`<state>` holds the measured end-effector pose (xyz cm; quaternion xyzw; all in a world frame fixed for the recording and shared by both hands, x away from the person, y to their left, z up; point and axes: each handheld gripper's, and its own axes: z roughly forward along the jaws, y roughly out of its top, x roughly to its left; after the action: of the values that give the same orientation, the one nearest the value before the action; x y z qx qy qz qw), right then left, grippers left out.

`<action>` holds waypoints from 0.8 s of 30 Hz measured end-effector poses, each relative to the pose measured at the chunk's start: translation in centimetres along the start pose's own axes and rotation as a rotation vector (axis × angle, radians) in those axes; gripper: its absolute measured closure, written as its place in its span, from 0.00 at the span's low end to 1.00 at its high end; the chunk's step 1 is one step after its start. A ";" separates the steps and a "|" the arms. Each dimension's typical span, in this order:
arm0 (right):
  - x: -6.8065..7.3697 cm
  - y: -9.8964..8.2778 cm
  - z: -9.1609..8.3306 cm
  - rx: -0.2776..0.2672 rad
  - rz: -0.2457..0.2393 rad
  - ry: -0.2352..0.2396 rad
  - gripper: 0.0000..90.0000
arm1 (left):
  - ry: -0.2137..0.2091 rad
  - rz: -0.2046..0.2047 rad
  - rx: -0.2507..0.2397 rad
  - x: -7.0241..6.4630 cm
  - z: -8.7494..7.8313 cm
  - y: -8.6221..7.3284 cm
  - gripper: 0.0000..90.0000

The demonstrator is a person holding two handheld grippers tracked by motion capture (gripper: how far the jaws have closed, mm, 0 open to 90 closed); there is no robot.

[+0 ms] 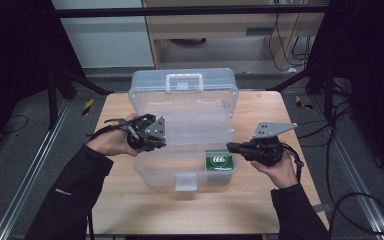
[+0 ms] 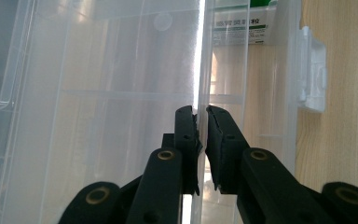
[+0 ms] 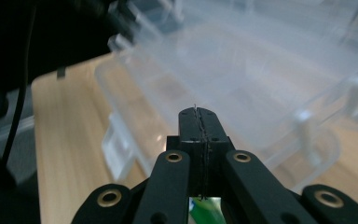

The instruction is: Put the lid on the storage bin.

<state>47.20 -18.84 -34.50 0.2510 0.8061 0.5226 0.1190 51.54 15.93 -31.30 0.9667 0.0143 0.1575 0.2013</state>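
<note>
Sitting mid-frame in the high view, the clear plastic box (image 1: 182,145) runs its long axis left-right w/ the lid up behind it, and the green packet (image 1: 219,161) is in its lower-right corner. Left gripper (image 1: 150,134) is clamped on the box's left wall, pinching the thin edge. Right gripper (image 1: 232,147) is closed on nothing, just right of the packet, so it's the nearer one.

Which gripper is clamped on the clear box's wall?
The left gripper: its jaws pinch the clear box wall; the right gripper is shut on nothing.
</note>
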 end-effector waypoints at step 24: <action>-6.0 2.4 1.9 -0.122 0.170 -0.156 1.00 | 0.001 0.048 -0.017 -0.1 0.4 0.4 0.90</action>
<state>53.81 -19.71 -33.60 0.3506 0.7369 0.5579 0.1514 51.53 15.43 -31.56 0.9650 -0.0101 0.1628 0.2055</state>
